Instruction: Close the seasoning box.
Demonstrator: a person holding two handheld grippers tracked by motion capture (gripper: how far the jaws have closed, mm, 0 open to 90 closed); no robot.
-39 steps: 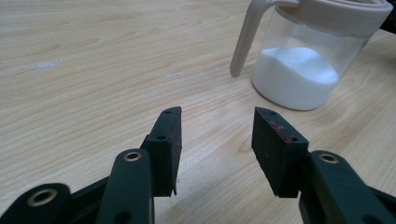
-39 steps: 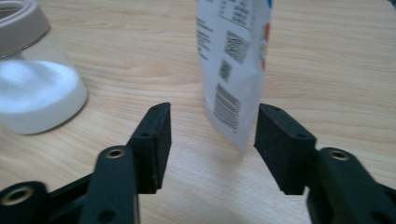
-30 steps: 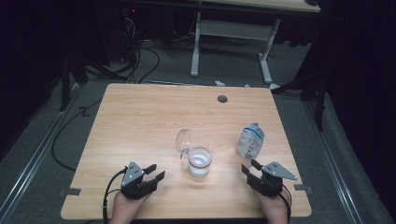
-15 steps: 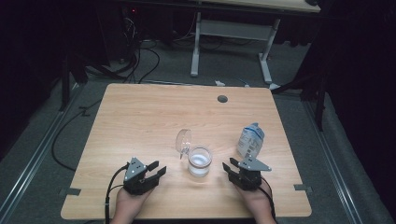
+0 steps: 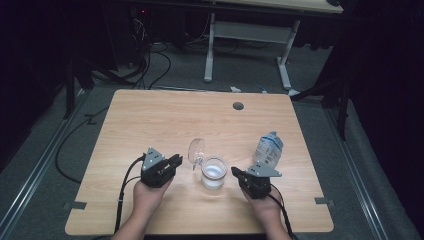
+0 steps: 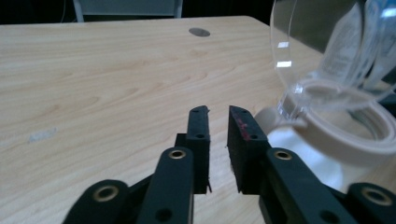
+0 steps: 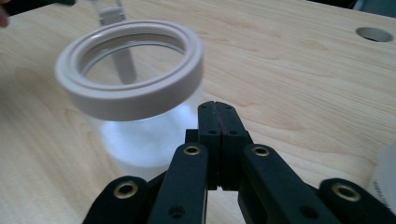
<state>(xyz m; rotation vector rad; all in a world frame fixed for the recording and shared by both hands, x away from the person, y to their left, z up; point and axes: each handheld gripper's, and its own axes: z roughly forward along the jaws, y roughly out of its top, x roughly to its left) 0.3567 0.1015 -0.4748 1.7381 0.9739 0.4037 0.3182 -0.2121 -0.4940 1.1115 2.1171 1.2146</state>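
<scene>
- Since a second ago our right tool (image 5: 239, 175) has slid inward along the near edge of the light wooden desk (image 5: 150, 115) and now sits just right of the clear glass jar with the white ring collar (image 5: 213, 172); the left tool (image 5: 173, 161) has crept slightly toward the jar too.
- We take the jar as our landmark: it stands upright near the front middle of the desk, between the two tools, with a little pale content in its bottom.
- Its clear round hinged lid (image 5: 196, 150) is swung open and stands up on the jar's far left side, so the mouth is free, which we judge suits pouring something in.
- To the right of the jar and a little farther back stands a clear plastic water bottle with a blue and white label (image 5: 268, 148), apart from the jar and just beyond our right tool.
- Our right tool is closed with its jaws pressed together and holds nothing; in the right gripper view (image 7: 218, 114) it points at the jar's wall, just short of it.
- Our left tool is slightly parted with a narrow gap and is empty; in the left gripper view (image 6: 218, 122) the jar's collar (image 6: 336, 126) and lid lie close to its right.
- We judge both tools are closing in to steady the jar or work its lid.
</scene>
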